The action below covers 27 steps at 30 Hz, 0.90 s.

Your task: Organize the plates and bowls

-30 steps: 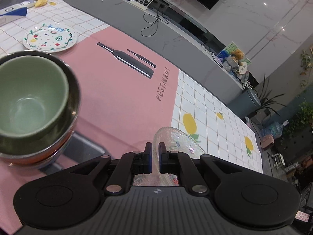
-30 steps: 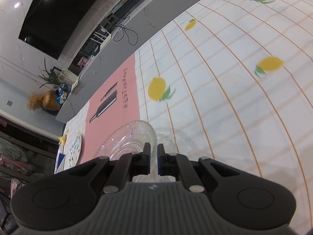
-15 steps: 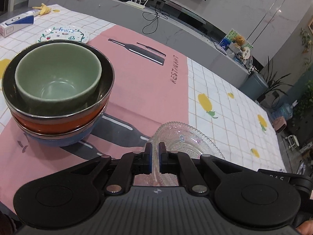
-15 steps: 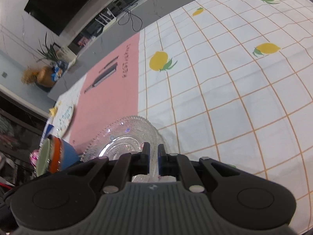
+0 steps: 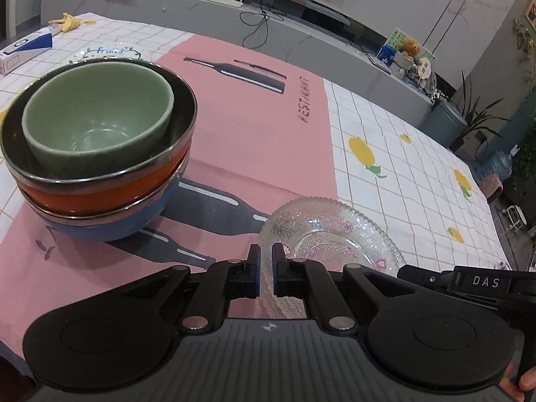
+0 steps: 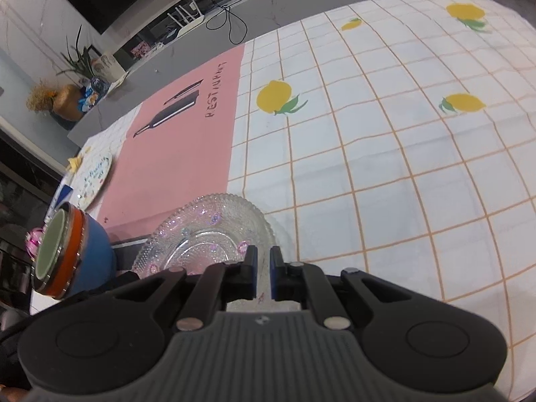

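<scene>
both grippers, left gripper (image 5: pixel 265 261) and right gripper (image 6: pixel 263 263), pinch the glass plate (image 5: pixel 330 231) rim; they should move level together; bowl stack (image 5: pixel 97 147) sits near.

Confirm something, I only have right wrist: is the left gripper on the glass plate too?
Observer: Yes. The left gripper is shut on the glass plate, with the near rim between its pads.
Operator: Anything inside the green bowl? I only see it edge-on.
Observer: No, it's empty. It sits nested in the orange bowl, which sits in the blue bowl.
Operator: Is the plate touching that stack?
Observer: No, they are apart. The pink cloth shows between the plate's rim and the blue bowl.
</scene>
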Tool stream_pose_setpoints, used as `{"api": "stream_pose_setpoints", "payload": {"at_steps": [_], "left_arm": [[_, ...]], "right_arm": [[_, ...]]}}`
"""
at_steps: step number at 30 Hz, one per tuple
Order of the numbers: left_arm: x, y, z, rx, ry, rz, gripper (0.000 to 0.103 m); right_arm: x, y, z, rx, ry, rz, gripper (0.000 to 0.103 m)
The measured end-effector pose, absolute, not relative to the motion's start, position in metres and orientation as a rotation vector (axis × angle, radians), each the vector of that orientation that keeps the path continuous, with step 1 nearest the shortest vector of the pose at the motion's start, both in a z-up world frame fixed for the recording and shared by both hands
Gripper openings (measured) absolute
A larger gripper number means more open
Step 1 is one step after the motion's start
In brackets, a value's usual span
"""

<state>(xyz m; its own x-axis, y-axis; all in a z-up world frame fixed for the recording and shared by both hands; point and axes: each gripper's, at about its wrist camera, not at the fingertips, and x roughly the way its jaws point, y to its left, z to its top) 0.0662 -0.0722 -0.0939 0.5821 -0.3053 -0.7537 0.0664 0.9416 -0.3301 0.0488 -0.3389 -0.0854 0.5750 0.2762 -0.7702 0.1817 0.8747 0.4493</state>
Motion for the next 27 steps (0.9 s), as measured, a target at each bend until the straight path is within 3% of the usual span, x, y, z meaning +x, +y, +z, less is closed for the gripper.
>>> {"api": "stream_pose_setpoints", "payload": {"at_steps": [11,21,24,27], "left_arm": [[0.066,-0.077,-0.096,-0.217,0.920,-0.217,0.003],[0.066,-0.075,-0.092,-0.219,0.923,-0.226,0.004],[0.068,-0.072,-0.091,-0.233,0.908,-0.214,0.006],[0.068,-0.073,-0.092,-0.241,0.908,-0.216,0.006]], "right_arm": [[0.050,-0.323,-0.081,0.361,0.959,0.045,0.005],[0.050,-0.328,-0.082,0.413,0.970,0.054,0.009],[0.050,-0.333,-0.081,0.456,0.961,0.058,0.017],[0.049,-0.334,-0.081,0.470,0.959,0.051,0.017]]}}
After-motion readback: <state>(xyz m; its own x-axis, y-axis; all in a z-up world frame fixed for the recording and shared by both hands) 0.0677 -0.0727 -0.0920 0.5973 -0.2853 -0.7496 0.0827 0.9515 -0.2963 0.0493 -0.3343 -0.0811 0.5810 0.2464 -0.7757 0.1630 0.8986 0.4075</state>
